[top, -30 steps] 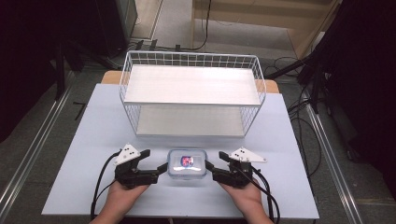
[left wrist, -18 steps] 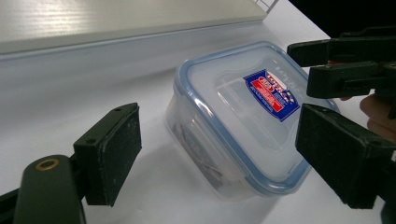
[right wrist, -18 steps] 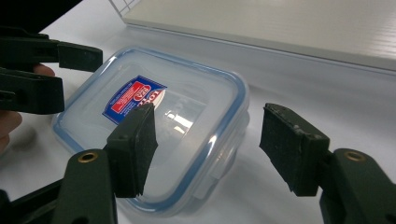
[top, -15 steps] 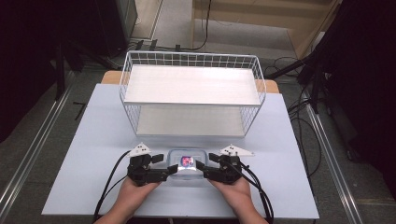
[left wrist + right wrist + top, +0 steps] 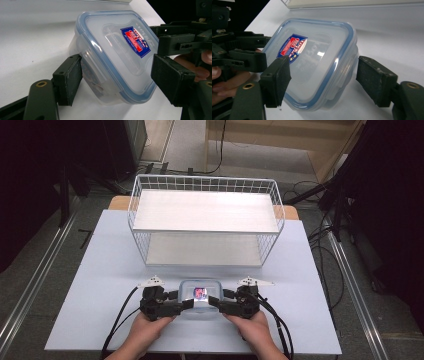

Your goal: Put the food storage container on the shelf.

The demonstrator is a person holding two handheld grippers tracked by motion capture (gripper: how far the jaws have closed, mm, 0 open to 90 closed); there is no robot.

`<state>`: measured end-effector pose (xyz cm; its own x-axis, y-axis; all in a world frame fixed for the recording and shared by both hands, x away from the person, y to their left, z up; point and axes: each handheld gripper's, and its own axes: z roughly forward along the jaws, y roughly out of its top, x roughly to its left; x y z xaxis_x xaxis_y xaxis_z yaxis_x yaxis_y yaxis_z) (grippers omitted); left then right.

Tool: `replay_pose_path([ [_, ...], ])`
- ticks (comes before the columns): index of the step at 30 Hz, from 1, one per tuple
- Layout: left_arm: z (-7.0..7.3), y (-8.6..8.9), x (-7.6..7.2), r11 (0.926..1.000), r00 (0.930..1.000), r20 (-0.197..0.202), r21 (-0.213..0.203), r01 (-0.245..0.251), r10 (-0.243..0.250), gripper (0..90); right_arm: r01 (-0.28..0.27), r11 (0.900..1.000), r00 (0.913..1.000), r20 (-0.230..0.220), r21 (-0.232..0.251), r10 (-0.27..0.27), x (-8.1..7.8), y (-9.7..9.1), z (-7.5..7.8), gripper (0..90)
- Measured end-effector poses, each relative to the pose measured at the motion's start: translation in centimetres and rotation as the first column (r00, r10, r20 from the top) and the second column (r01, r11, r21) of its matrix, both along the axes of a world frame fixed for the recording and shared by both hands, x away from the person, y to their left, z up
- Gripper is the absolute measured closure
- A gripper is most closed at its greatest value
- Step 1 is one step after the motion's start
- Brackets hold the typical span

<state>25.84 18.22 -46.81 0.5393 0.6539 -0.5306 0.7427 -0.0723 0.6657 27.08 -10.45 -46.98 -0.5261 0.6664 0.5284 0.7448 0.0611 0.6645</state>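
1. Clear plastic container (image 5: 200, 296) w/ blue-rimmed lid and a red/blue sticker sits on the white surface (image 5: 100, 270), right between the two claws, near the person's edge.
2. Left claw (image 5: 186, 303) comes at the container's left end. In the left gripper view the container (image 5: 112, 55) is between its jaws: one pad sits against the clear side wall below the lid rim, the other is just off the lid corner, small gap visible. So not clamped yet, loose around it. Jaws have just been closing in w/ the box between them.
3. Right claw (image 5: 216, 302) is at the container's right end. In the right gripper view the container (image 5: 314, 62) is between its jaws too: one pad overlaps the lid edge by the sticker, the other stands clearly apart from the side wall. Released, not gripping. Its jaws have just been opening a bit wider, box still between them.
4. Each gripper view also catches the other claw + fingers beyond the far end of the box.
5. Both hands (image 5: 145, 332) hold the claws low, roughly level w/ the surface, pointing inward at each other.
6. Beyond the claws, well apart from the box: white wire basket rack (image 5: 205, 220) w/ two pale shelves, standing on the same surface.
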Motion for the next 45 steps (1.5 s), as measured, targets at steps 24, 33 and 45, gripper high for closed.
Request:
replay_pose_path([
  [24,0.2,0.2,-0.3,0.9999,1.0,-0.006,-0.01,0.006,-0.006,33.1,-0.04,0.9987,0.9982,-0.044,0.032,0.042,-0.3,-0.3,-0.1,33.2],
  [33,0.7,0.3,-1.0,0.9994,0.9992,0.031,0.026,0.024,-0.025,36.6,-0.034,0.9977,0.9987,-0.036,0.058,0.036,-0.7,-1.0,0.1,42.3],
  [45,1.4,0.5,-2.1,0.9949,0.993,0.094,0.078,0.065,-0.072,45.7,-0.063,0.9968,0.9979,0.021,0.051,0.062,-2.0,-1.4,0.3,47.5],
])
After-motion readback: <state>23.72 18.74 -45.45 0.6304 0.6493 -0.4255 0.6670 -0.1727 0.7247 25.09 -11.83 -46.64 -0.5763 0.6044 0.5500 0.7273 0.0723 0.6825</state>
